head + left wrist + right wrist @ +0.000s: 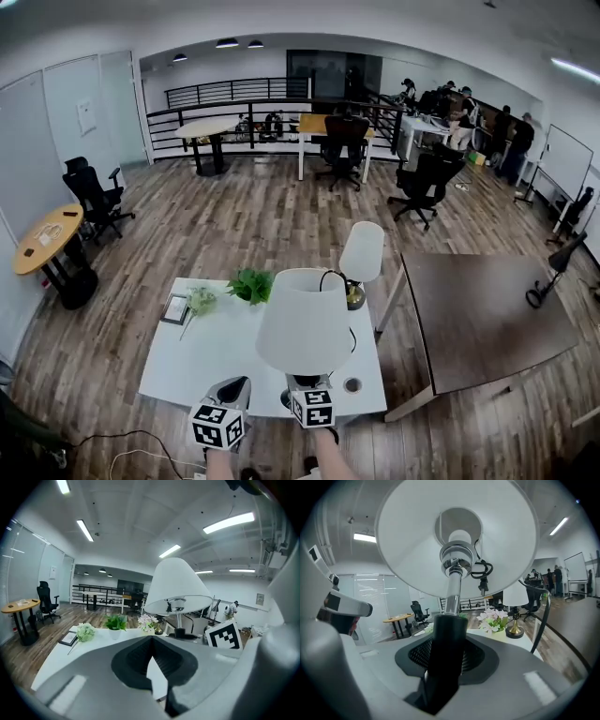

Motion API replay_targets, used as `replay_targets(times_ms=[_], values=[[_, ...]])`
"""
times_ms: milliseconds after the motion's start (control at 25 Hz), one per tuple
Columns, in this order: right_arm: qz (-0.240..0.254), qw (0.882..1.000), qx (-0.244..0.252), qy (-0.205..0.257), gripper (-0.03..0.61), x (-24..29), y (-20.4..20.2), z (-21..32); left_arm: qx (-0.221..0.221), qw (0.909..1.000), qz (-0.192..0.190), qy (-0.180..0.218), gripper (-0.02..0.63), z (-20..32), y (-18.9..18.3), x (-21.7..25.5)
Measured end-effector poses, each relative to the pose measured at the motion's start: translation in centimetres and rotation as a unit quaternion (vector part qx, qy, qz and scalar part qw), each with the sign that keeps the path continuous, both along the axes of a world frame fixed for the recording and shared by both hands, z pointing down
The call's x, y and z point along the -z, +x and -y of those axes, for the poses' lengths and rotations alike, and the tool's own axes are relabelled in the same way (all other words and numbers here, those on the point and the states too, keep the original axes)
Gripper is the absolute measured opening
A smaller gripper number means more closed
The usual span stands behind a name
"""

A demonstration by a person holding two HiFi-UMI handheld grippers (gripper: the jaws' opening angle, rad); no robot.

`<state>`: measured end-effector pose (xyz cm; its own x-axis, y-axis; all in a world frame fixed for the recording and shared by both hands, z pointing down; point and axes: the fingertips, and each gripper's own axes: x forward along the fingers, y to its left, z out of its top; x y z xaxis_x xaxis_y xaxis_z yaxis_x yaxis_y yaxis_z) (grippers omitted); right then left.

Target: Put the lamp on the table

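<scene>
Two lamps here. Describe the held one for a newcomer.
Find the white table mid-room, near edge. The lamp there has a wide white shade and black stem, held by the right gripper; the other lamp, farther back, has a smaller shade and brass base.

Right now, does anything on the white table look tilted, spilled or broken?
Nothing stands out. The lamp is upright, its stem in the right tongs; the plant, flowers and small lamp stand upright too.
</scene>
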<state>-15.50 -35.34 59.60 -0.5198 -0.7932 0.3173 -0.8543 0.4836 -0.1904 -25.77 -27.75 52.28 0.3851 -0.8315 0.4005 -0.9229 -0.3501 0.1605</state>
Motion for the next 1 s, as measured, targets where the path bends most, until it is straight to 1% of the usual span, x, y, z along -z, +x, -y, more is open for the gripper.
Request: replay_targets(times_ms=[120, 280, 520, 760, 880, 1000], values=[[-0.009, 1.0, -0.023, -0.005, 0.158, -0.4, -0.2, -0.9, -0.024, 0.9997, -0.008, -0.001, 0.0, -0.3, -0.7, -0.3], [-0.027, 0.998, -0.046, -0.011, 0.158, -1.1, -0.4, -2.1, -0.045, 0.9988, -0.018, -0.004, 0.0, -0.8, -1.8, -0.7], [-0.028, 0.996, -0.09, -0.006, 0.158, -0.5, -1.4, -4.0, -0.077, 0.9964, -0.034, 0.0, 0.0, -1.3, -3.8, -0.7], [-0.035, 0.99, -0.14, 0.002, 0.158, -0.9, -1.6, -6.8, -0.13, 0.9911, -0.028, -0.002, 0.0, -2.9, -4.2, -1.0], [-0.03, 0.986, -0.163, -0.002, 0.16, -1.2, -2.3, -8.5, -0.152, 0.988, -0.024, -0.004, 0.0, -3.8, -4.7, -1.4], [-0.028, 0.984, -0.177, -0.007, 0.16, -1.8, -2.5, -10.1, -0.17, 0.985, -0.026, -0.008, 0.0, -4.9, -4.6, -1.8]])
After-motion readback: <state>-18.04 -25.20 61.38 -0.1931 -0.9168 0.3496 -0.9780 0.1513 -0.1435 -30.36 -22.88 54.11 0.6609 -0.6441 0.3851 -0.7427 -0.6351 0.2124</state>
